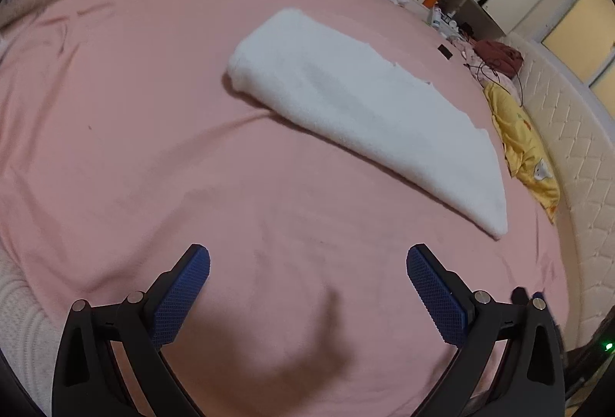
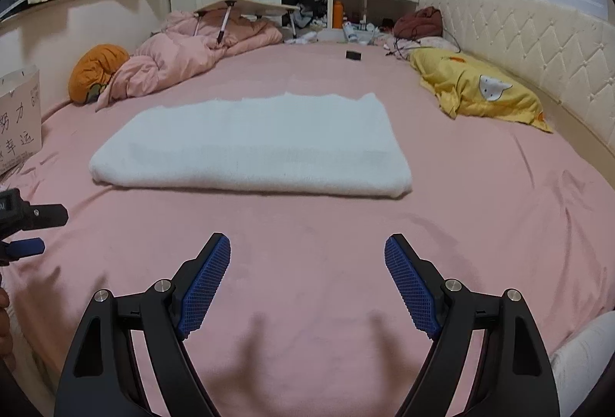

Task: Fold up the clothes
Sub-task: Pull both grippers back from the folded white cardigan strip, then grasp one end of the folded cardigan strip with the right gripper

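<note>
A white fluffy cloth (image 2: 250, 147) lies folded into a long flat rectangle on the pink bed sheet (image 2: 480, 209). In the left wrist view the same white cloth (image 1: 365, 109) stretches diagonally from centre to right. My right gripper (image 2: 307, 255) is open above the bare sheet, short of the cloth's near edge, nothing between its blue pads. My left gripper (image 1: 308, 261) is open too, over empty sheet, the cloth ahead and to its right. The left gripper's tip (image 2: 27, 247) shows at the left edge of the right wrist view.
A crumpled pink duvet (image 2: 184, 55) and an orange bundle (image 2: 96, 70) lie at the far left of the bed. A yellow pillow (image 2: 480, 90) rests by the padded headboard (image 2: 538, 44). A folding lap table (image 2: 246, 7) sits on the duvet; a small black object (image 2: 353, 54) lies far back.
</note>
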Motion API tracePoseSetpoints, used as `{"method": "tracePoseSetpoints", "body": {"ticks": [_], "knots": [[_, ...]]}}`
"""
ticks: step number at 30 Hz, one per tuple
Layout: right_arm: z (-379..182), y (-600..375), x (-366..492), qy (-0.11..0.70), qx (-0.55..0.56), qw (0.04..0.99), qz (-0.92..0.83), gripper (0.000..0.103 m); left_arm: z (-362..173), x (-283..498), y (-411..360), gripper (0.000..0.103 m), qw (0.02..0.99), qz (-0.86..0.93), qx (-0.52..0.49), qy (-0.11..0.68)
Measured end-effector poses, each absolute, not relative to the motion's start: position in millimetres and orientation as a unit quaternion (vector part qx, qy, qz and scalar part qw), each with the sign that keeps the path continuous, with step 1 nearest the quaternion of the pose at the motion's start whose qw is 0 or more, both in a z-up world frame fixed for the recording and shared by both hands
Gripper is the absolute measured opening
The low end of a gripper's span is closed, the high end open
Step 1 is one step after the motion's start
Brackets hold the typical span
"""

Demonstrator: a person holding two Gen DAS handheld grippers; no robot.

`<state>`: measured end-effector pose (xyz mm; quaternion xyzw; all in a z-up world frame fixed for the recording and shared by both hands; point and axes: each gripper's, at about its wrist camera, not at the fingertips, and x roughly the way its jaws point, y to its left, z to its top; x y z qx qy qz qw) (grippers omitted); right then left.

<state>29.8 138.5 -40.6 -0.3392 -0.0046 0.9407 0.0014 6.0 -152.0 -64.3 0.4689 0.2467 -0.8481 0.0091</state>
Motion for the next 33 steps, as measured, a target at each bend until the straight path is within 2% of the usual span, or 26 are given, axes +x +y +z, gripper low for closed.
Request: {"method": "tracePoseSetpoints", "body": {"ticks": [7, 12, 16, 17, 18, 21, 27, 33], "knots": [[-63.6, 139.8, 15.2, 0.019, -0.375, -0.015, 0.927, 0.083, -97.4, -6.6, -167.3, 0.103, -0.045, -0.794, 0.489, 0.358], [-74.8, 148.0, 2.2, 0.075, -0.399, -0.050, 0.913, 0.083, -110.5, -12.9, -168.6, 0.103, -0.054, -0.778, 0.488, 0.392], [-92.6, 183.9, -19.4, 0.272, -0.431, -0.140, 0.849, 0.083, -114.3, -17.7, -165.1, 0.103, -0.049, -0.780, 0.484, 0.394], [-102.0, 197.3, -27.2, 0.351, -0.439, -0.160, 0.812, 0.083, -115.2, -18.4, -164.5, 0.103, -0.049, -0.781, 0.484, 0.393], [-112.7, 210.7, -34.6, 0.426, -0.439, -0.166, 0.774, 0.083, -116.0, -19.5, -163.7, 0.103, -0.049, -0.781, 0.483, 0.392], [-133.5, 238.8, -50.3, 0.547, -0.416, -0.143, 0.712, 0.083, -116.5, -24.3, -161.8, 0.103, -0.050, -0.783, 0.482, 0.390], [-150.0, 269.2, -88.4, 0.628, -0.354, -0.067, 0.690, 0.083, -120.4, -27.3, -169.5, 0.103, -0.057, -0.773, 0.476, 0.416], [-152.7, 279.6, -125.2, 0.639, -0.333, 0.004, 0.694, 0.083, -122.7, -31.9, -167.4, 0.103, -0.062, -0.764, 0.470, 0.438]]}}
